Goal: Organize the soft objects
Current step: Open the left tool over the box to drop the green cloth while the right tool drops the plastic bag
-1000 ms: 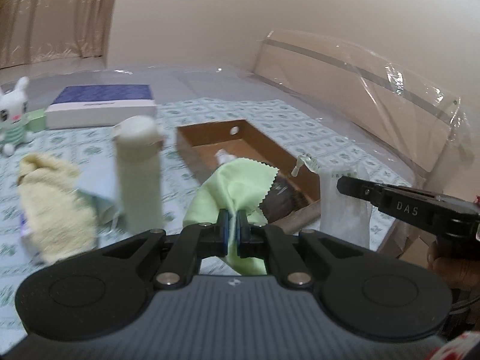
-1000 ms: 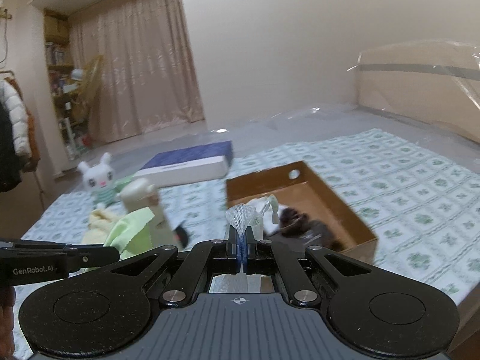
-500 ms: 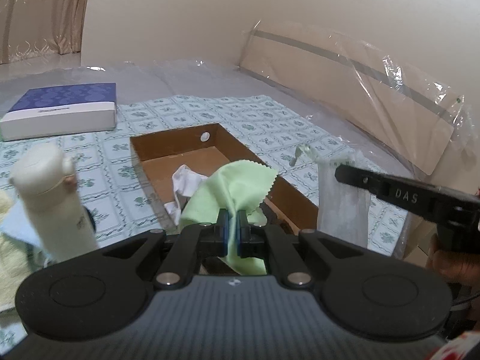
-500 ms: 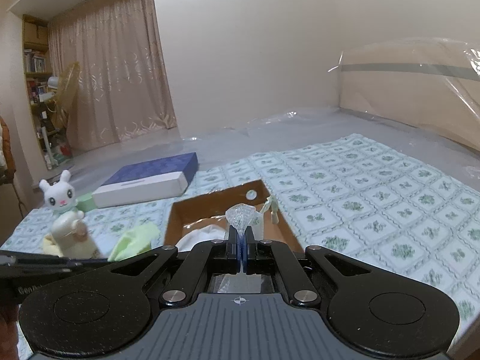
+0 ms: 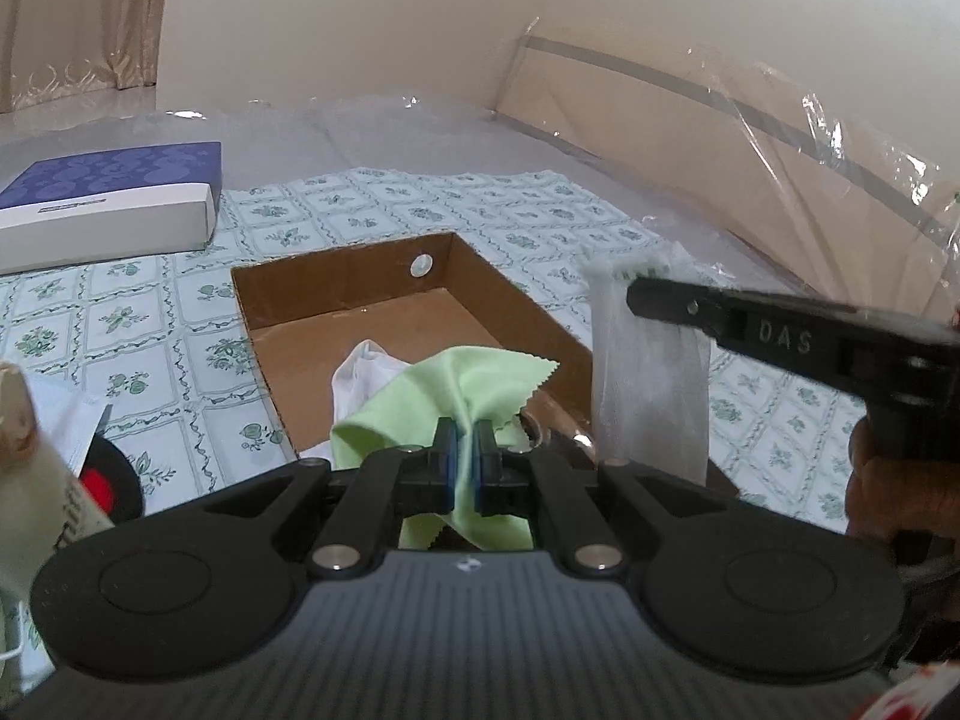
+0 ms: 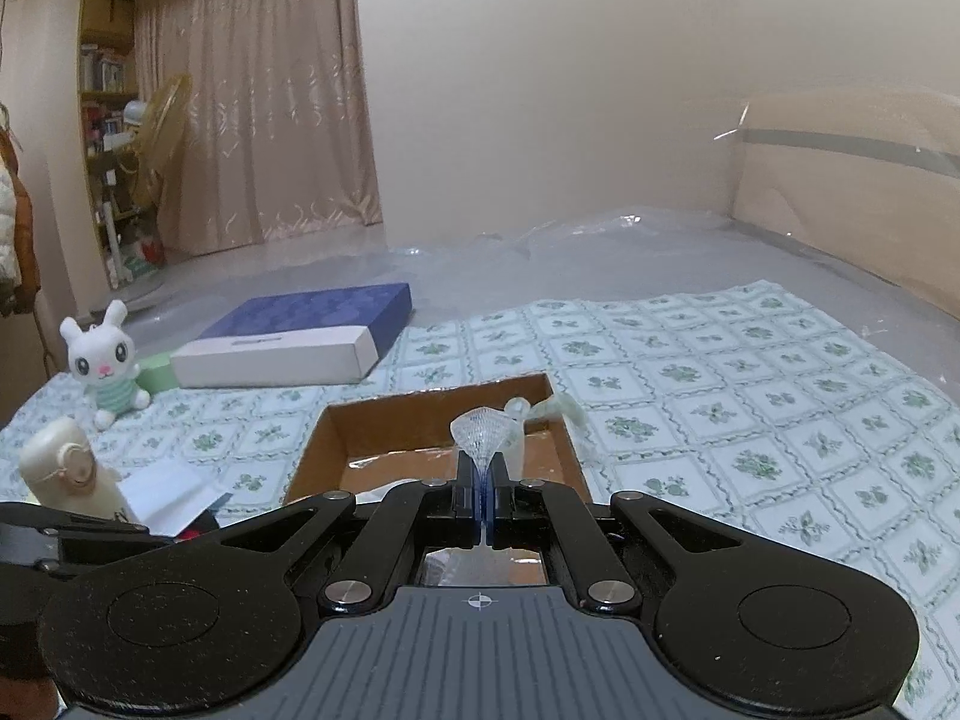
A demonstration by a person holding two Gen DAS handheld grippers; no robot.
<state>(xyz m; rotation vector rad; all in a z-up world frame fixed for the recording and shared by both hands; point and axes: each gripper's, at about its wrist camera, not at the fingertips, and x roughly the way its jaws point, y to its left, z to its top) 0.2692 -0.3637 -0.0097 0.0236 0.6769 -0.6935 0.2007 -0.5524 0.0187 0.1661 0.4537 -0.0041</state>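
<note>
Tools pinch cloth: left tool (image 5: 463,459) green cloth (image 5: 462,381), right tool (image 6: 482,495) mesh pouch (image 6: 483,435).

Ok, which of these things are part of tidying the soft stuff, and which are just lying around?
Part of the job:
- green cloth in the left gripper
- white mesh pouch in the right gripper
- cardboard box
- white cloth in it
- plush rabbit

Lying about:
- blue-lidded box
- cream bottle

Left gripper (image 5: 463,463): black linkage arms, 2 silver pivot screws, blue pads, ribbed grey housing, crosshair mark. Right gripper (image 6: 482,495): identical build; side lettering "DAS" in left-wrist view.
</note>
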